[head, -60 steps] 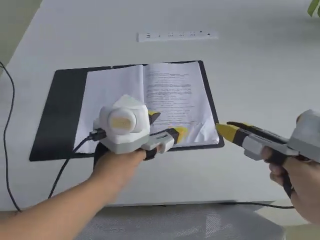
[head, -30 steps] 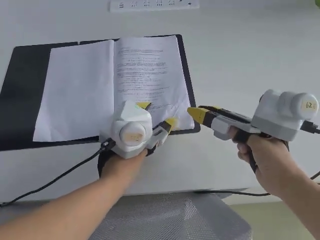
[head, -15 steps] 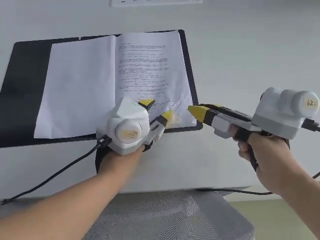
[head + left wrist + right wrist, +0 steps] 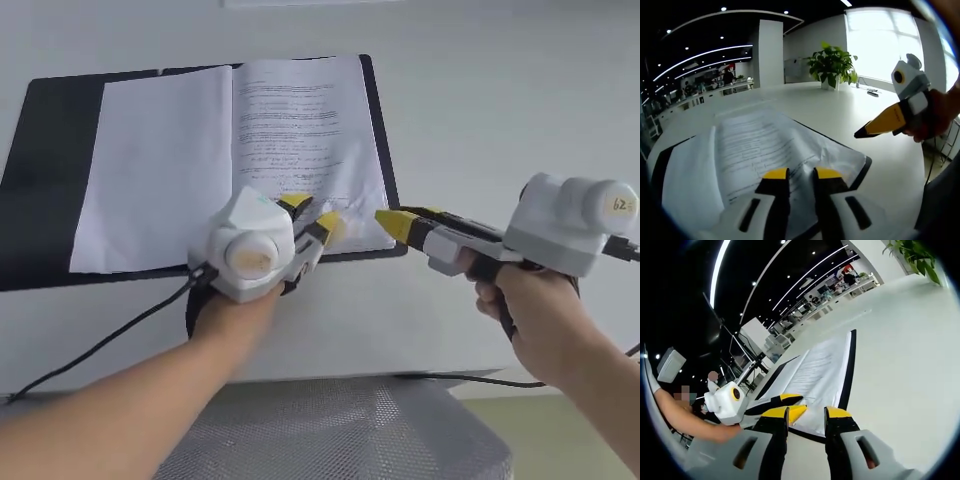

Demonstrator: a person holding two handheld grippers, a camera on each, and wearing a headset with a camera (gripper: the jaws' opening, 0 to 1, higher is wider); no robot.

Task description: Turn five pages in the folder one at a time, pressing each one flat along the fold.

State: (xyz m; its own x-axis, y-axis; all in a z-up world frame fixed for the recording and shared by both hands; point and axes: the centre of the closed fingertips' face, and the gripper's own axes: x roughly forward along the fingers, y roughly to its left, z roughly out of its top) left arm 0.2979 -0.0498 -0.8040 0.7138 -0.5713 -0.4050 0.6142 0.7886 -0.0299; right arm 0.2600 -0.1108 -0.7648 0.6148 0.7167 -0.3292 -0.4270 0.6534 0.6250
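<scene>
Now we hold the left gripper [image 4: 312,215] over the lower right corner of the printed page [image 4: 300,130], its jaws a little apart with nothing between them. The folder [image 4: 40,180] lies open and flat on the white table [image 4: 500,100]. Our right gripper [image 4: 388,224] is just beside the folder's lower right corner, jaws likewise parted and empty, tips pointing toward the left gripper.
</scene>
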